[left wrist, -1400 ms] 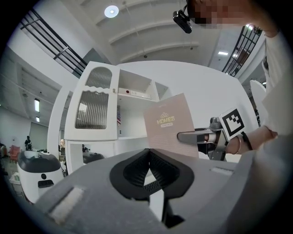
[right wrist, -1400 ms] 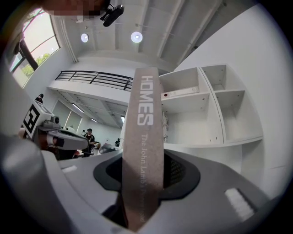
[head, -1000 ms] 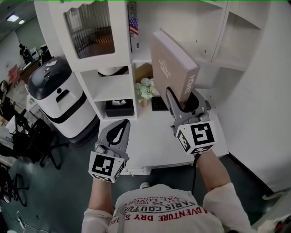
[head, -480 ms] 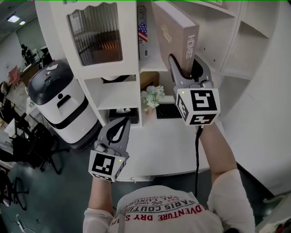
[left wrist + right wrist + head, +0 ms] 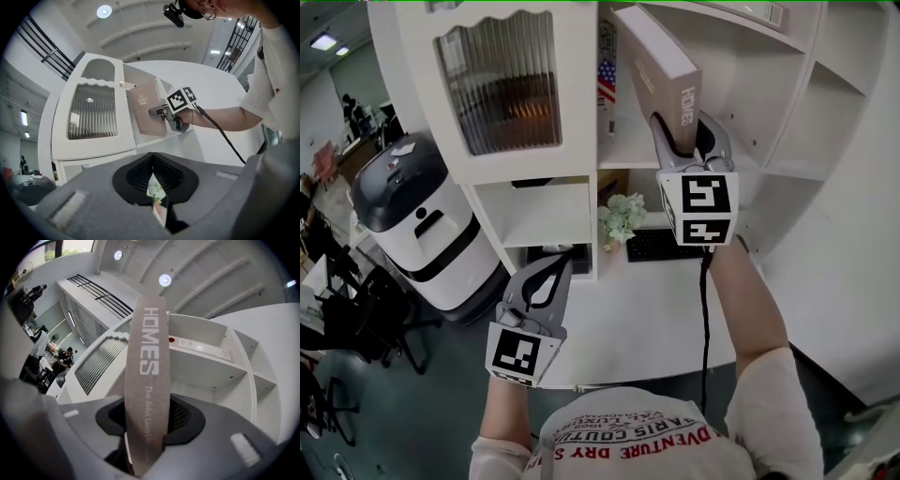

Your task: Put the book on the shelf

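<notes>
A thick beige book (image 5: 661,80) with "HOMES" on its spine (image 5: 147,380) is held up in front of an upper compartment of the white shelf unit (image 5: 628,155). My right gripper (image 5: 686,136) is shut on its lower end, one finger on each cover. The book stands nearly upright, its top leaning left toward the compartment. The left gripper view shows the book (image 5: 149,115) and the right gripper (image 5: 161,111) from below. My left gripper (image 5: 553,272) hangs low at the desk's front edge, shut with nothing in it.
A ribbed-glass cabinet door (image 5: 497,80) is left of the compartment. Standing books, one with a flag spine (image 5: 605,75), fill its left side. Below lie a white desk (image 5: 647,309), a small plant (image 5: 622,217) and a keyboard (image 5: 661,246). A white-and-black machine (image 5: 412,206) stands at left.
My right gripper has risen with the book from desk height to the upper compartment, and the book has turned more upright. The left gripper has shifted slightly and stays low.
</notes>
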`<state>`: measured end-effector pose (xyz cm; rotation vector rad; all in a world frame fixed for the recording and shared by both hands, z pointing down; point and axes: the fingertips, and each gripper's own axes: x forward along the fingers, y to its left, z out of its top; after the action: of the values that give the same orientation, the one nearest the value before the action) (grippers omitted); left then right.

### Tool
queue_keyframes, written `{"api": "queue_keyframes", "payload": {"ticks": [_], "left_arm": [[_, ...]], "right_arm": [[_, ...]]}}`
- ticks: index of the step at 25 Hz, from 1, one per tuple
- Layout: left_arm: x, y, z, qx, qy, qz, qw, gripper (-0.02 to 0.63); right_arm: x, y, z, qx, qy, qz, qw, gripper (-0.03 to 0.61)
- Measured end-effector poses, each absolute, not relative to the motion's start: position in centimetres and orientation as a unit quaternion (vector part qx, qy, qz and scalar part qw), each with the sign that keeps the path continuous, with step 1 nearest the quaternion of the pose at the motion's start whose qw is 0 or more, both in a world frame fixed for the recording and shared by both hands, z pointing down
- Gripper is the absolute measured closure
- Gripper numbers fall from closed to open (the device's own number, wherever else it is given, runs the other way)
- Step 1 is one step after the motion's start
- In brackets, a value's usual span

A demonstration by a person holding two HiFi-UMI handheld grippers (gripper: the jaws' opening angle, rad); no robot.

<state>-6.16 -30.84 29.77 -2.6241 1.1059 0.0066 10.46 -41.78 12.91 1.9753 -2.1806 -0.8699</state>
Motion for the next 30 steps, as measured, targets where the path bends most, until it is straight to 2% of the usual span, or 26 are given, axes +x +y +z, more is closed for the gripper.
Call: {"api": "queue_keyframes", "payload": {"ticks": [6, 19, 30], "left_arm": [[-5.5, -33.1, 30.3, -0.916, 0.378, 0.003, 0.136, 0.607], [-3.5, -36.3, 30.3, -0.908, 0.397, 0.004, 0.134, 0.607], [-3.0, -37.7, 30.6, -0.906, 0.405, -0.002, 0.122, 0.607]], "right_arm": [[11.0, -43.6, 14.1, 0.645, -0.711, -0.274, 0.064, 0.405], [12.5, -47.2, 13.1, 0.639, -0.724, -0.257, 0.036, 0.405], [12.6, -51.8, 13.1, 0.645, -0.723, -0.239, 0.054, 0.403]]}}
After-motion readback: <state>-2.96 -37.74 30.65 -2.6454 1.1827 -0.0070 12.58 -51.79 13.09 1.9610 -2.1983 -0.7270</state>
